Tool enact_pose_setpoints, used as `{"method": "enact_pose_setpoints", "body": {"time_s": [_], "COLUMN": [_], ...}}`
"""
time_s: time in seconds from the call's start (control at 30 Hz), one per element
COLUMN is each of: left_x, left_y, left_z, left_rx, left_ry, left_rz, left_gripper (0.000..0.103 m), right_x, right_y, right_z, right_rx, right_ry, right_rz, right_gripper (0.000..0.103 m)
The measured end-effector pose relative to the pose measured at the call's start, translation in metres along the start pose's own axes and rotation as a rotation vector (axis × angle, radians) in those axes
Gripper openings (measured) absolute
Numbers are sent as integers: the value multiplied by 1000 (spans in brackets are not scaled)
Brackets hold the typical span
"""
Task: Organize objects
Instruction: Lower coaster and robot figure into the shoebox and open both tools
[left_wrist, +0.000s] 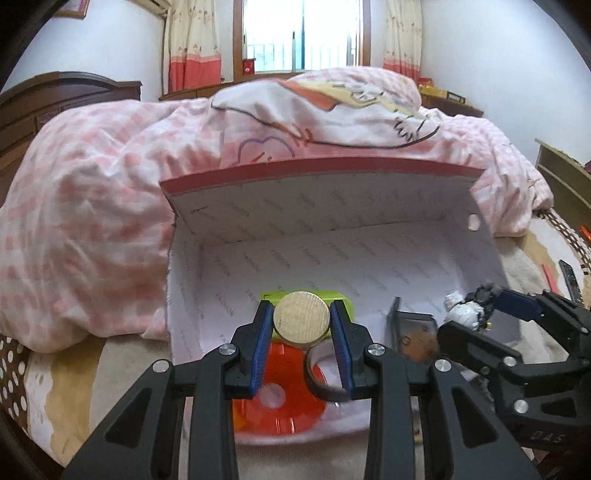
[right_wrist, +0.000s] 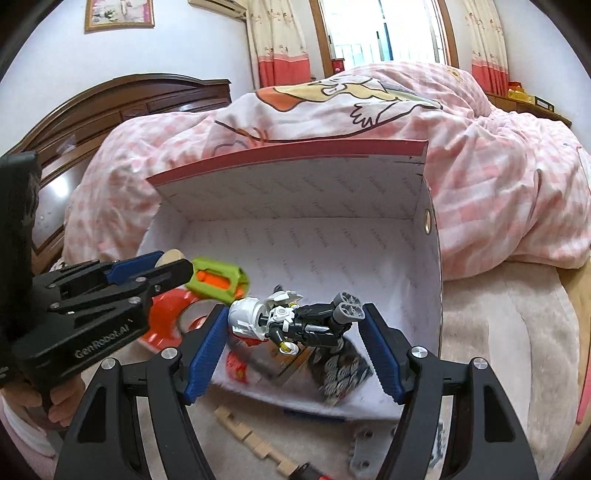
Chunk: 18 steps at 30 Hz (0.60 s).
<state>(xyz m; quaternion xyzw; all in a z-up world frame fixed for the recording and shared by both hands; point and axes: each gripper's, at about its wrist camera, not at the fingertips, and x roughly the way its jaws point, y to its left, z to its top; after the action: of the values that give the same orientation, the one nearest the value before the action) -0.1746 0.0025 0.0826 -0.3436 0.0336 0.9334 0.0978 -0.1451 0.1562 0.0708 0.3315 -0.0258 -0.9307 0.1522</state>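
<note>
Left gripper (left_wrist: 302, 325) clamped on wooden disc (left_wrist: 301, 318), hovering above open box (left_wrist: 369, 254); right gripper (right_wrist: 295, 325) spread wide around black-and-white toy figure (right_wrist: 295, 321), likewise above box; cannot tell if pads touch it

Daylight poured through the blown-out, curtained window (left_wrist: 303, 35); fisheye bending darkened the corners, and close things looked slightly soft.

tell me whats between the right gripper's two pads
The robot figure, lying crosswise between the pads of the right gripper above the box, in the right wrist view.
</note>
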Motion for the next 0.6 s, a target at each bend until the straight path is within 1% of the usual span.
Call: {"method": "enact_pose_setpoints", "body": {"time_s": [0.17,0.3,0.37,0.43,0.5,0.6], "left_x": [22,31,32,32,30,29], "left_y": [6,10,12,14,15,14], "left_z": [3,5,6,7,7,7], "left_rx": [-25,-49,-58,-72,-79,-74], "left_ry": [37,45,51,52,40,41], "left_rz": [12,14,6,7,11,13], "left_gripper": [31,31,36,51,54,54], "right_x": [13,19,22,23,23,22], "right_y": [-5,-5,-5,-4,-2,0], "right_z": [5,8,9,9,9,8], "right_rx": [0,-9,-11,-14,-17,-27], "right_ry": [10,11,12,9,4,-12], "right_rz": [-17,-26,-31,-30,-32,-40], "right_gripper": [73,73,73,73,73,73]}}
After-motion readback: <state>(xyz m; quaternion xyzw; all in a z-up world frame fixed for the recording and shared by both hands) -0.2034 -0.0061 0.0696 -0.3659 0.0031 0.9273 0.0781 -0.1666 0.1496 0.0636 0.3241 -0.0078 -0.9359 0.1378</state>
